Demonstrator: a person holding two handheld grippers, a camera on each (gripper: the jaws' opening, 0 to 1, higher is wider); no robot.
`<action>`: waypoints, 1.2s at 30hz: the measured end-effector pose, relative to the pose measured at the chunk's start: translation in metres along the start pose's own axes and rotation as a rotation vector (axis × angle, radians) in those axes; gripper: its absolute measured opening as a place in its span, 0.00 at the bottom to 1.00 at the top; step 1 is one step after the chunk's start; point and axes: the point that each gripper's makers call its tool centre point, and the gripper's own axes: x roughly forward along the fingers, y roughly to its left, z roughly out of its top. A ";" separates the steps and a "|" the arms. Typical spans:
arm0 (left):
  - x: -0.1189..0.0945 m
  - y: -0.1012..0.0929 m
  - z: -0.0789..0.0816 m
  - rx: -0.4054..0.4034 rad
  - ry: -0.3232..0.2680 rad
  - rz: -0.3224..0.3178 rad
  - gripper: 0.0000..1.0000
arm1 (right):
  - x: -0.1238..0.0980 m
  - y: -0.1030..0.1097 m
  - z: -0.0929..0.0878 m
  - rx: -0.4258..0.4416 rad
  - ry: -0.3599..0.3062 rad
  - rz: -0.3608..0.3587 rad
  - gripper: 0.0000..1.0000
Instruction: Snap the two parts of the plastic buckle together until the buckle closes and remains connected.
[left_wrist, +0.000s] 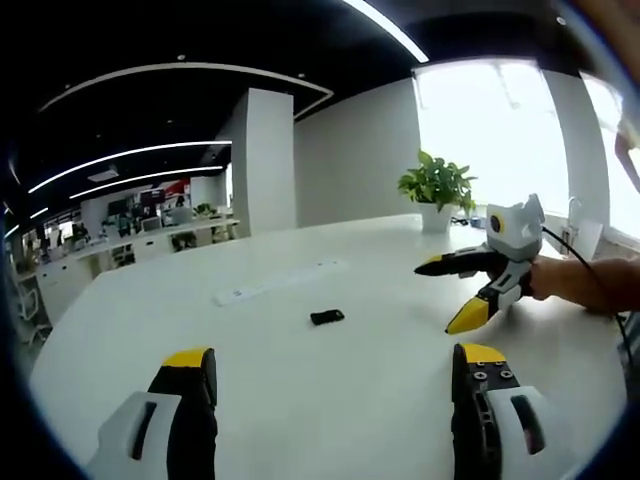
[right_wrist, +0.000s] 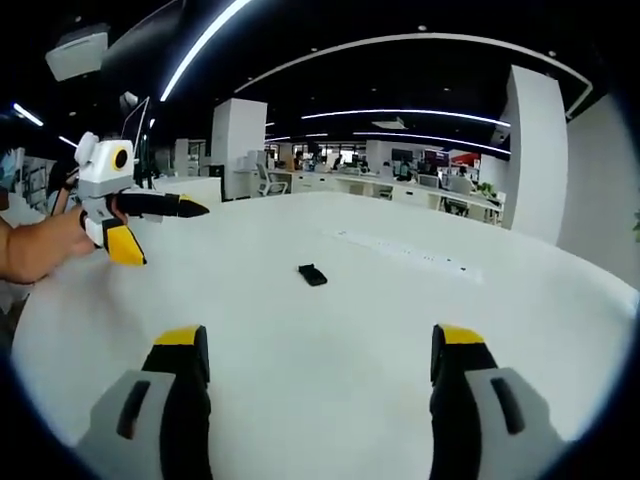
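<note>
The black buckle (left_wrist: 327, 317) lies alone on the white bench (left_wrist: 300, 390). Left gripper (left_wrist: 335, 372) and right gripper (right_wrist: 318, 352) hover with fingers spread, holding nothing.

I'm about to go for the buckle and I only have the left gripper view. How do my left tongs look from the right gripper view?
Observer: Seen from outside, your left tongs are up off the white table, with the jaws wide open and nothing between them.
Operator: What's behind them?
Observer: A hand grips them from the rear, at the left edge of that view.
Operator: Where is the small black object from that side?
Observer: The small black object lies ahead of the right tongs, roughly centred between their open jaws and well apart from them. It is too small to tell whether it is one buckle part or both.
</note>
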 end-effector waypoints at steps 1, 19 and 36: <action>-0.001 -0.001 0.000 -0.001 -0.002 -0.002 0.99 | 0.000 0.000 0.001 0.000 -0.001 0.001 0.92; -0.013 -0.010 -0.001 0.000 -0.013 -0.004 0.99 | -0.020 0.013 -0.006 -0.007 0.001 -0.008 0.92; -0.026 -0.020 -0.008 0.011 -0.012 -0.007 0.99 | -0.038 0.019 -0.004 -0.020 -0.007 -0.026 0.91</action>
